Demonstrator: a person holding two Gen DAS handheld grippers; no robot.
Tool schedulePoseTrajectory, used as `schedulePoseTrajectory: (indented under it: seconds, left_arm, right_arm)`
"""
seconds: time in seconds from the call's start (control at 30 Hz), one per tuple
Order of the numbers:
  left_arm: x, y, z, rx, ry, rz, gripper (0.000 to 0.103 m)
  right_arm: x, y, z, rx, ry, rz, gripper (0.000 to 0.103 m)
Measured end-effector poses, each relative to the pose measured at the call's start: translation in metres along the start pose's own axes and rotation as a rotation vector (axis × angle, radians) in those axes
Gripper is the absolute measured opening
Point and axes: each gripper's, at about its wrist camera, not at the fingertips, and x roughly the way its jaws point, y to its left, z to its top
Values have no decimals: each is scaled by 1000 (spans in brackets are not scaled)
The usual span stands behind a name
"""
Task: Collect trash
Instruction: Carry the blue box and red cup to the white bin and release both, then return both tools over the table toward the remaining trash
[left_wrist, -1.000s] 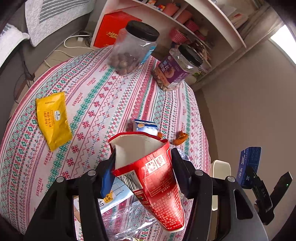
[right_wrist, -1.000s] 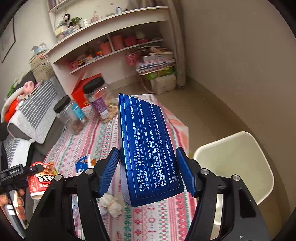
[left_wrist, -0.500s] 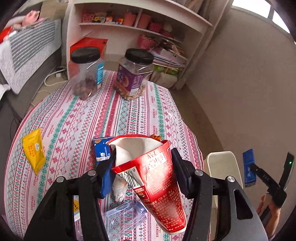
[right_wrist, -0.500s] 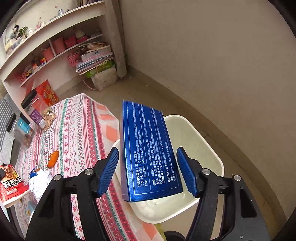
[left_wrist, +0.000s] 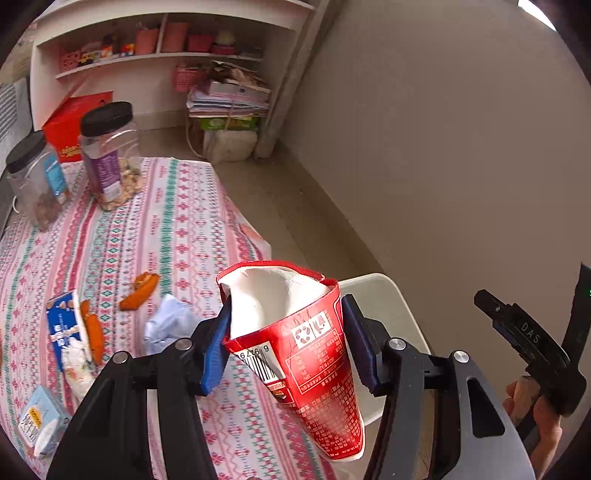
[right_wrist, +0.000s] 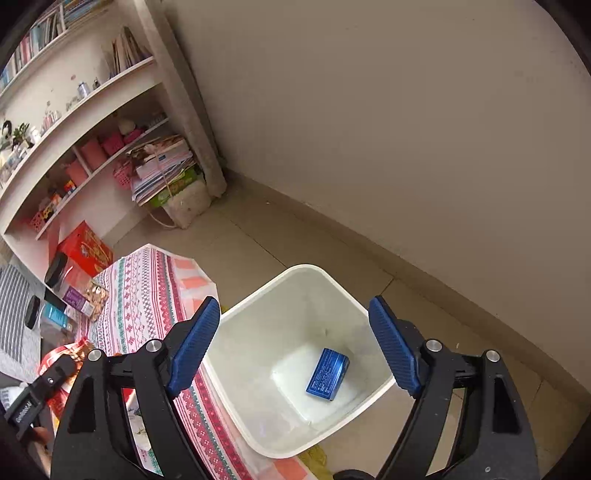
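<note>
Right gripper (right_wrist: 293, 345) above the white bin (right_wrist: 258, 435), jaws opening, nothing between them; blue box (right_wrist: 327, 374) lies on the bin's bottom. Left gripper (left_wrist: 286, 338) clamps a red cup (left_wrist: 314, 354) beside the bin.

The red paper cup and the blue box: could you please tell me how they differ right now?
The red paper cup is squashed and clamped in the left hand-held gripper above the table edge; the blue box keeps its shape and lies loose on the floor of the white bin. The cup is open-topped; the box is closed. Both are printed packaging trash.
</note>
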Motion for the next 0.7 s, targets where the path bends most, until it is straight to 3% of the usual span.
schedulePoseTrajectory:
  seconds: [0.37,0.43,0.57,0.7]
  left_arm:
    - [52,-73,3,-9,114,-136,57]
    - [53,-77,4,-14,122,-153,65]
    - [45,-77,3,10,108,-122,71]
    - [31,-67,0,50,61,-16,72]
  right_arm:
    - [-11,-37,8,67,-49,-59,82]
    - [-14,-41,7,70,-59,-73,84]
    - [-17,-37,5,57,-70,-88,87]
    - [-21,-19,2,-4,-98,-124,91]
